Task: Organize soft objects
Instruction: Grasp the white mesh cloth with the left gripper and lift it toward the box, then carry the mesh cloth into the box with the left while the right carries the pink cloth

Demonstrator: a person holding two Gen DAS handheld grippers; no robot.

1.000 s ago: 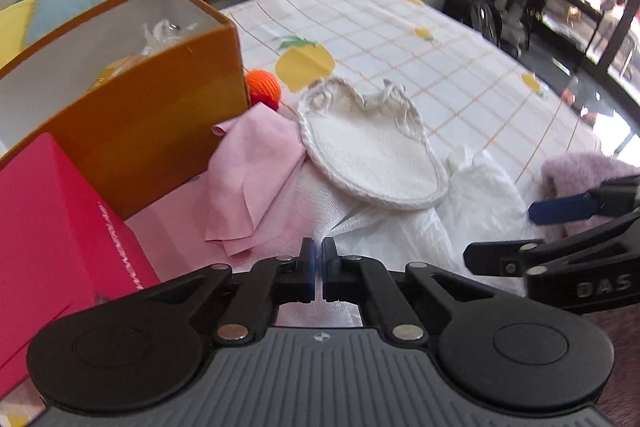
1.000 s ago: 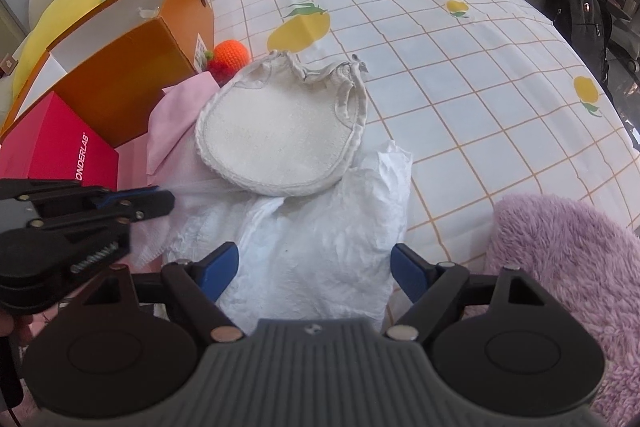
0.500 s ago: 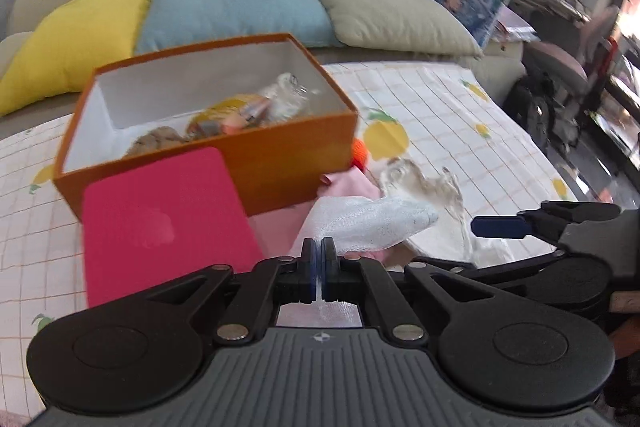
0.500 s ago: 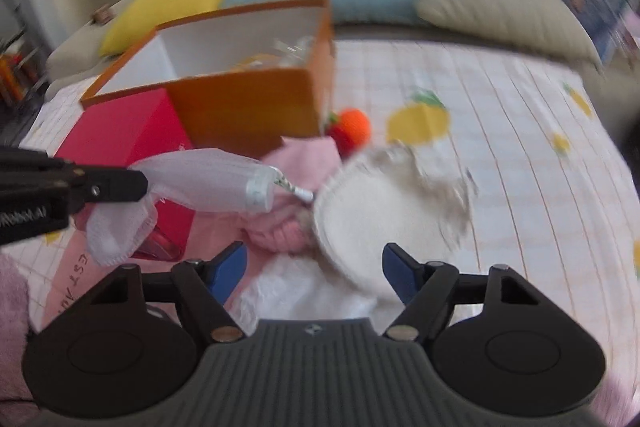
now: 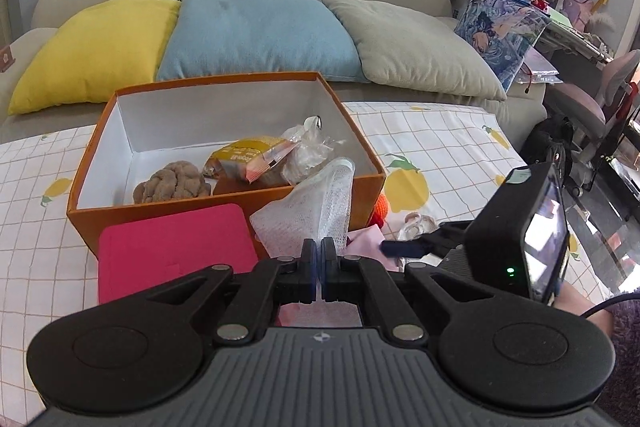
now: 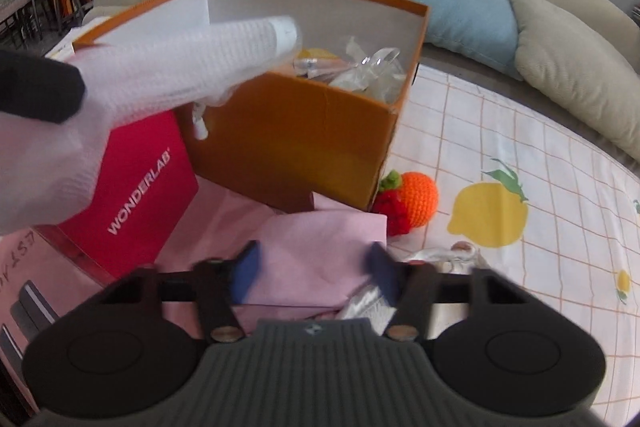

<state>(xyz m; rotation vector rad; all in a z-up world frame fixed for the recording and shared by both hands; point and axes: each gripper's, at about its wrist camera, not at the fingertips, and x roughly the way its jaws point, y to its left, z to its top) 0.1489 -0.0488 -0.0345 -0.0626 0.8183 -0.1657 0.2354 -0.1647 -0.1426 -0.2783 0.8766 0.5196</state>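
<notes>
My left gripper is shut on a white mesh cloth, which hangs lifted in front of the orange box. The same white mesh cloth crosses the right wrist view in front of the orange box. In the box lie a brown knitted lump, a yellow packet and clear plastic. My right gripper hovers over a pink cloth at the box's foot. Its jaws are closing, with the cloth lying between them and the pads not seen pressing it.
A red box lies against the orange box's front. A crocheted orange and strawberry rest by the box's corner on the checked sheet. Yellow, blue and grey cushions line the sofa behind. A cluttered desk and a chair stand on the right.
The left gripper lifted the white mesh cloth off the pile and up towards the orange box. The right gripper swung left over the pink cloth and its jaws narrowed.
</notes>
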